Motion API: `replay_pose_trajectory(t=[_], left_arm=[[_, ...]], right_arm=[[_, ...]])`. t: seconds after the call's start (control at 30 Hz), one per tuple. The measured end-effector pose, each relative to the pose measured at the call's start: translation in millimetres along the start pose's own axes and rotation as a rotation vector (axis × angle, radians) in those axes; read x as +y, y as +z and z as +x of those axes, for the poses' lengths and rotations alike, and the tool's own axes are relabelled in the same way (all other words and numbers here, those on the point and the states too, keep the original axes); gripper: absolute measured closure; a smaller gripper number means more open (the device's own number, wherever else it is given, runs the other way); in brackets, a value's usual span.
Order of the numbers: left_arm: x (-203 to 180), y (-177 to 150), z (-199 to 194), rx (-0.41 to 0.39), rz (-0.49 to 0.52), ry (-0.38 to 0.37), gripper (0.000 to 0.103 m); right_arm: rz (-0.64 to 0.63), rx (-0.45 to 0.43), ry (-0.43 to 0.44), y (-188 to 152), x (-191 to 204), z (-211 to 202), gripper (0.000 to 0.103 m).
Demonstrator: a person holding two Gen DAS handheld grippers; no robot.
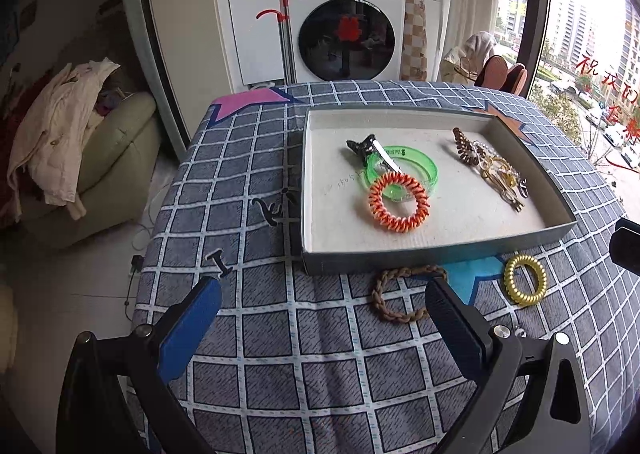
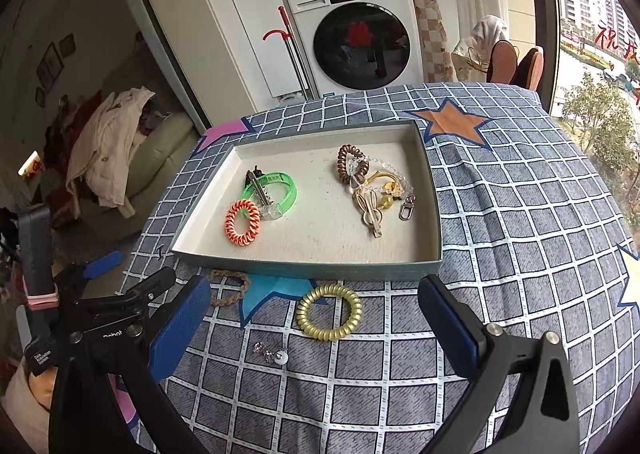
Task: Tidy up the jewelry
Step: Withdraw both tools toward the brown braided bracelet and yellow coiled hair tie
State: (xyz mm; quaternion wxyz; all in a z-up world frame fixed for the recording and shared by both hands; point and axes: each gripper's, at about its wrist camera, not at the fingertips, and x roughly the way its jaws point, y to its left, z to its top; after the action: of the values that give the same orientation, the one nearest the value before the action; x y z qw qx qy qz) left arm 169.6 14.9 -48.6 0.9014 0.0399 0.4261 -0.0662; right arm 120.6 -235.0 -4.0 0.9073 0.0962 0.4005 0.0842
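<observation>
While both grippers hover over the checked tablecloth (image 2: 520,214), we record the left gripper (image 1: 324,318) and the right gripper (image 2: 314,318) each spread wide, with nothing between the pads. We find the shallow tray (image 2: 304,268) holding an orange coil tie (image 2: 242,223), a green bangle (image 2: 286,190), a black clip (image 1: 362,148), a brown coil tie (image 2: 350,160) and a tangle of gold pieces (image 2: 376,206). Three items lie outside, near its front wall: one braided brown band (image 1: 396,294), one gold coil tie (image 2: 330,310), one small earring (image 2: 272,355). We note open cloth to the tray's right, and a washing machine (image 2: 352,30) beyond the table.
</observation>
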Motion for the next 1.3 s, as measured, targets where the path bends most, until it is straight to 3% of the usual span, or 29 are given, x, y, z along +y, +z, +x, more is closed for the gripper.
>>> replay_pose_trajectory(t=[0.33,0.77,0.9,1.03,1.23,1.3], left_arm=[[-4.2,-26.8,21.0,0.084,-0.014,-0.036,0.000],[-19.2,-12.2,45.4,0.122,-0.074,-0.022,0.000],[-21.7,-12.0,50.7,0.121,-0.082,-0.011,0.000],[-21.4,-10.6,51.7,0.117,-0.082,-0.006,0.000],[-23.5,-8.7,53.6,0.113,-0.087,-0.007,0.001],[-24.4,-9.3,53.9,0.114,-0.087,-0.020,0.008]], right_arm=[[0.020,0.127,-0.012,-37.2,-13.2,23.8,0.000],[0.086,0.139,-0.074,-32.6,-30.9,46.1,0.001],[0.079,0.147,-0.084,-31.1,-29.2,54.3,0.008],[0.059,0.157,-0.109,-29.8,-27.0,62.6,0.023],[-0.017,0.147,-0.165,-29.2,-17.3,68.0,0.031],[-0.037,0.140,-0.169,-30.1,-15.1,68.4,0.031]])
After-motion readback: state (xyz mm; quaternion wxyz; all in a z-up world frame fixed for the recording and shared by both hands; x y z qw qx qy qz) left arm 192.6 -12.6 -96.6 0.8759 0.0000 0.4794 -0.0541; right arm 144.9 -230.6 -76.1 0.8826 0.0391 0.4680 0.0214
